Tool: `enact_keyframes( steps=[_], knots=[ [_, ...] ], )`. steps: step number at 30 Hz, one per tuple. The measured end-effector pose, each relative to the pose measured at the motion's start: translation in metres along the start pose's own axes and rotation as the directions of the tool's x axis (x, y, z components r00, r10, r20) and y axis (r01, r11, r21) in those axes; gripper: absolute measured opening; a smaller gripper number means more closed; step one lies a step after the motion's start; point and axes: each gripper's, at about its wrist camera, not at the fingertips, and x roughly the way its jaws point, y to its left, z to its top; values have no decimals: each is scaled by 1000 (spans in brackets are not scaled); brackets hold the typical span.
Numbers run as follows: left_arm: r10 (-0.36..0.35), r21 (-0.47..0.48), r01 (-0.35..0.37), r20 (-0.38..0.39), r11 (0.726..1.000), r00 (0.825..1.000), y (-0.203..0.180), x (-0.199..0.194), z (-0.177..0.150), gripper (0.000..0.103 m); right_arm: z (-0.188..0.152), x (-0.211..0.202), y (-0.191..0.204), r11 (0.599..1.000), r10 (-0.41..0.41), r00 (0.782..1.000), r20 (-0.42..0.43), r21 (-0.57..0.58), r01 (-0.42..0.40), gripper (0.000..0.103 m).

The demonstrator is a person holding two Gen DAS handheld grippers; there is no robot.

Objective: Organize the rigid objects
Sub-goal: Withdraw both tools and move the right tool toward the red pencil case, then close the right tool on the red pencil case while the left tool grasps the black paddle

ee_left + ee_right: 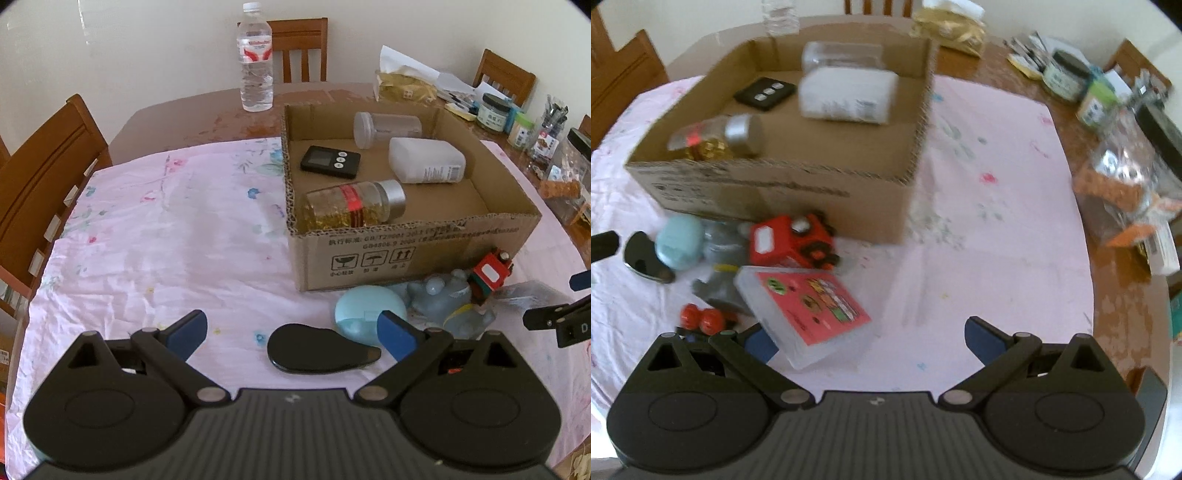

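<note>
Your left tool (pixel 291 334) gapes wide, glossy black oval case (pixel 317 352) lying between its fingers on the counter's pink cloth (pixel 147 240). Your right tool (pixel 866 338) also wide, clear card box (pixel 809 314) with pink label against its left finger. Beyond: red toy truck (pixel 792 240), cardboard box (pixel 406 254) holding gold-filled jar (pixel 354 203), black timer (pixel 330 161), white bottle (pixel 426 160), clear jar (pixel 386 127). Print too blurred to read.

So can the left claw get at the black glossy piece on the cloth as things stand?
Probably yes. The left claw is open with the black piece lying flat between its fingers, nothing on top of it. The blue case sits close on the right and might get nudged.
</note>
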Motion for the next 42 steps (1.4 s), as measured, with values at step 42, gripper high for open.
enact_keyframes(
  steps=[42],
  knots=[
    [-82,55,87,-87,995,993,-10,53,-31,102,-46,14,1,999,30,997,71,-35,-27,103]
  ],
)
